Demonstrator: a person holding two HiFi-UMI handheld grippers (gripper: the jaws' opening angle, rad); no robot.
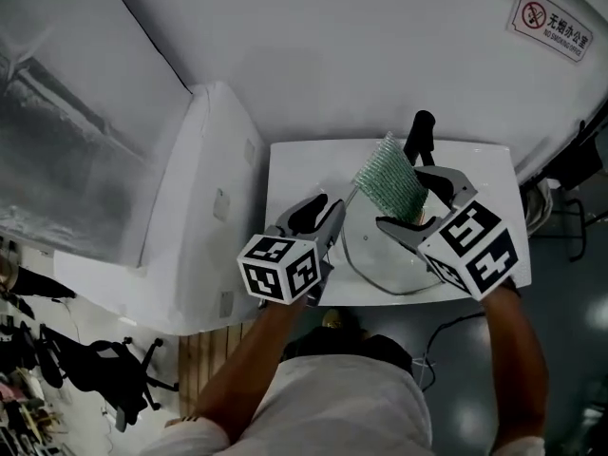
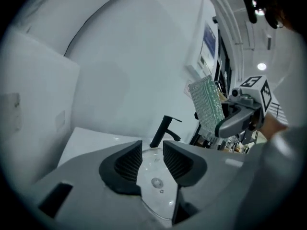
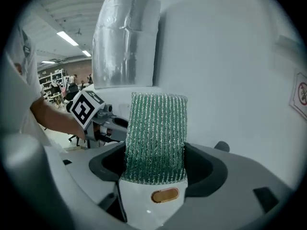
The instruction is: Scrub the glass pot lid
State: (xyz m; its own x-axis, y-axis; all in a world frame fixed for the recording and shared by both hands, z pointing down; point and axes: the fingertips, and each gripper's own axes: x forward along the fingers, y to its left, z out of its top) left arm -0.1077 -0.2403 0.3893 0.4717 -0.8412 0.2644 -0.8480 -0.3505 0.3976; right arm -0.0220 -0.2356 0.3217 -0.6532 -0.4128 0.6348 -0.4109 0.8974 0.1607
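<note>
Head view: the round glass lid (image 1: 375,259) lies flat on the white desk (image 1: 294,174) near the black faucet (image 1: 419,133), ready for scrubbing. Left gripper view: the left gripper (image 2: 152,159) stands open, ribbed pads apart with the clear lid showing in the gap, probably to steady it. Right gripper view: the right gripper (image 3: 156,164) clamps a green woven scourer (image 3: 156,133) upright, its free end out to rub.

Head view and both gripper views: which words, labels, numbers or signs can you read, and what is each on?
Wall sign, head view, top right: red no-smoking symbol beside two lines of print, too small to read with certainty.
Wall poster, left gripper view: blurred, unreadable.
Marker cubes: black-and-white square patterns only, no letters or numbers.
Nothing else carries readable text.
</note>
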